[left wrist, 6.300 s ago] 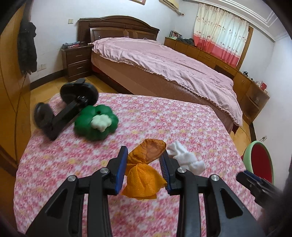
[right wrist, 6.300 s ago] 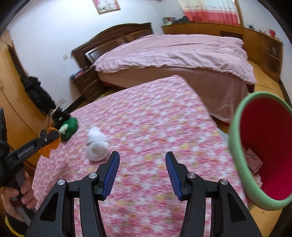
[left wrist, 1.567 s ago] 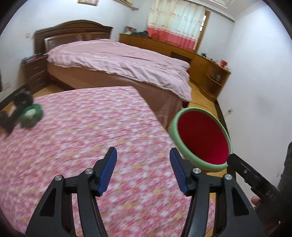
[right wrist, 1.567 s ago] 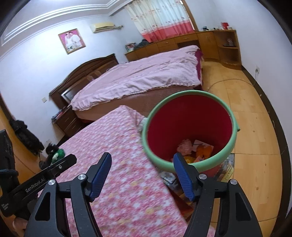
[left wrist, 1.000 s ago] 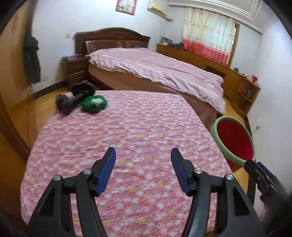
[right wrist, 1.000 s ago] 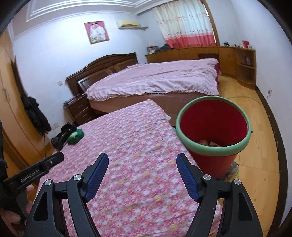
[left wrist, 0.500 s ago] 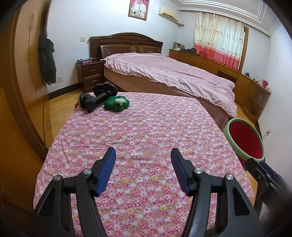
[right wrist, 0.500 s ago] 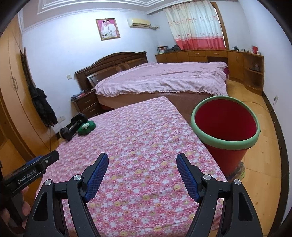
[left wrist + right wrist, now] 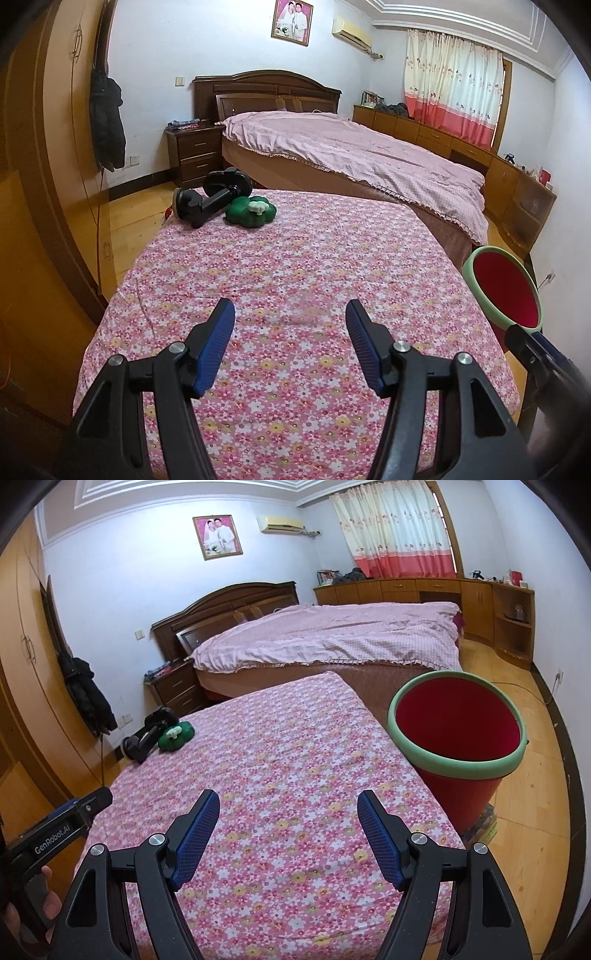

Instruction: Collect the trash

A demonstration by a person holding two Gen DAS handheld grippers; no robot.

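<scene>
**A:** Status, near to far?

**B:** Left gripper, bottom centre of left wrist view: blue-padded black fingers spread wide, nothing between them, hovering over the pink floral-print cloth-covered table. Right gripper, bottom centre of right wrist view: same, fingers wide apart, holding nothing.

**A:** Do they see each other?

**B:** Yes. The right gripper's tip shows at lower right of the left view, the left gripper's at lower left of the right view, "GenRobot.AI" lettering on its side.

**A:** Bin?

**B:** Red plastic bucket with pale green rim, right of centre in the right view, on the wooden floor just beside the table's right edge. In the left view it's at the right edge, mid-height. Contents can't be seen from either angle.

**A:** Trash on the table?

**B:** Only two items show, both at the far left corner: a black dumbbell-shaped object and a green clover-shaped object with a white centre, touching each other. Upper left of centre in the left view, left of centre in the right view.

**A:** Behind that?

**B:** Dark wooden bed with pink checked cover, wooden nightstand on its left, and a framed portrait on the wall above.
</scene>
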